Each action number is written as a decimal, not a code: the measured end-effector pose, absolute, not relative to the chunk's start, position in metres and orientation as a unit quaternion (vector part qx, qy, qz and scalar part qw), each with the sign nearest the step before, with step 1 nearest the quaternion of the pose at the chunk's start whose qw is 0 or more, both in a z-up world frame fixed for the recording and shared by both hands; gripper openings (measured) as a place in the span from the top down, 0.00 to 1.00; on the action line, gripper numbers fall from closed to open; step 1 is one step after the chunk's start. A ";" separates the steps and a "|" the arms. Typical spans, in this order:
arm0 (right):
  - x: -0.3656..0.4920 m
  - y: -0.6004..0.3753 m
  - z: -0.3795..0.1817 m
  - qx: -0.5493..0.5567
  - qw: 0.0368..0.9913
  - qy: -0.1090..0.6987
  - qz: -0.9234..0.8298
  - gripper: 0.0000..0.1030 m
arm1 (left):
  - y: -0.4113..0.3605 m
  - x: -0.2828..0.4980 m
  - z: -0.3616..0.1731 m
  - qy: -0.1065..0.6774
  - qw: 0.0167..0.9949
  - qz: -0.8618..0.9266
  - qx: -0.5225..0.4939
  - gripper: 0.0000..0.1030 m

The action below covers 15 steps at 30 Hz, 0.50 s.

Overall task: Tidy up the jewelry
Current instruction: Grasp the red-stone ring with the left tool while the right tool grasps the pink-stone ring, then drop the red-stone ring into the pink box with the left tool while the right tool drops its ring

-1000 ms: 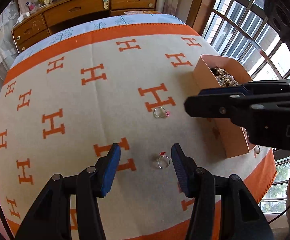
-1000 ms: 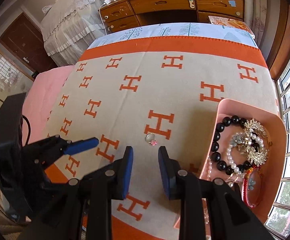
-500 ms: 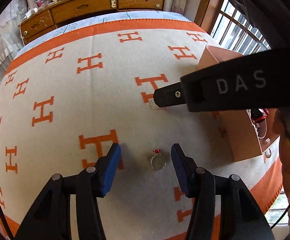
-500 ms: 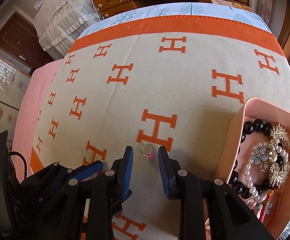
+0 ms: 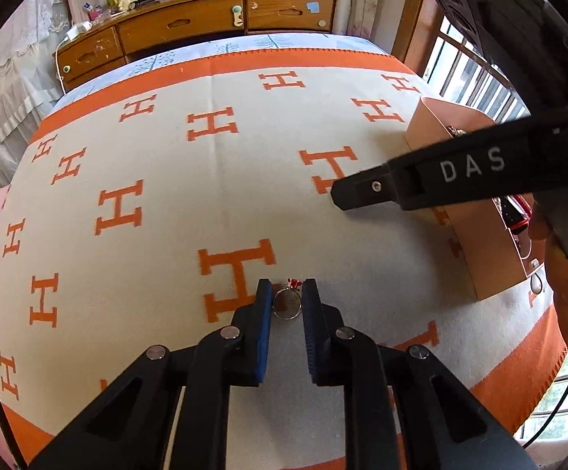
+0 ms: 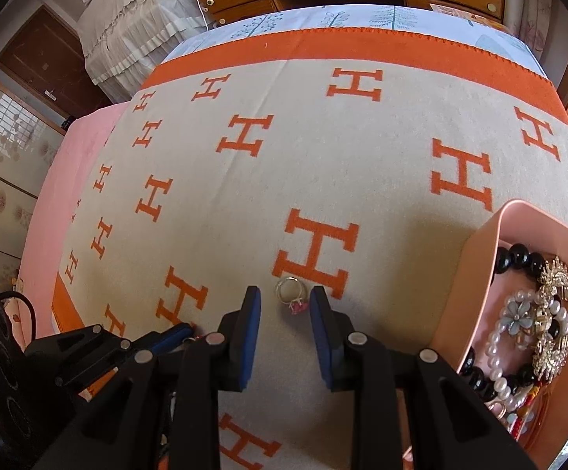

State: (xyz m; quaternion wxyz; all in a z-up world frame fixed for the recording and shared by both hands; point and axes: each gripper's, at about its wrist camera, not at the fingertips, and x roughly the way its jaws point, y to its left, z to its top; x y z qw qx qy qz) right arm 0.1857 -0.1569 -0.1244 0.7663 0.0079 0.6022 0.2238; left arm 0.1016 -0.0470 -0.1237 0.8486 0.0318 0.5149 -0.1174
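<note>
Since a second ago the left gripper (image 5: 287, 301) has closed around the red-stone ring (image 5: 287, 304) near the blanket's (image 5: 166, 235) front edge. The right gripper (image 6: 285, 300) stands open, straddling the pink-stone ring (image 6: 291, 293) beside the pink box (image 6: 475, 274). Squeeze gently, squarely across each band.

Left hand-held gripper (image 5: 287, 297): jaws narrowed to slim gap, low. Right hand-held gripper (image 6: 285, 301): jaws parted wider, at 2 o'clock of left.
</note>
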 end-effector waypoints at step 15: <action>0.173 -0.119 -0.128 -0.169 0.774 0.567 0.225 0.75 | -0.012 0.100 -0.112 0.511 0.854 -0.100 -0.011 0.87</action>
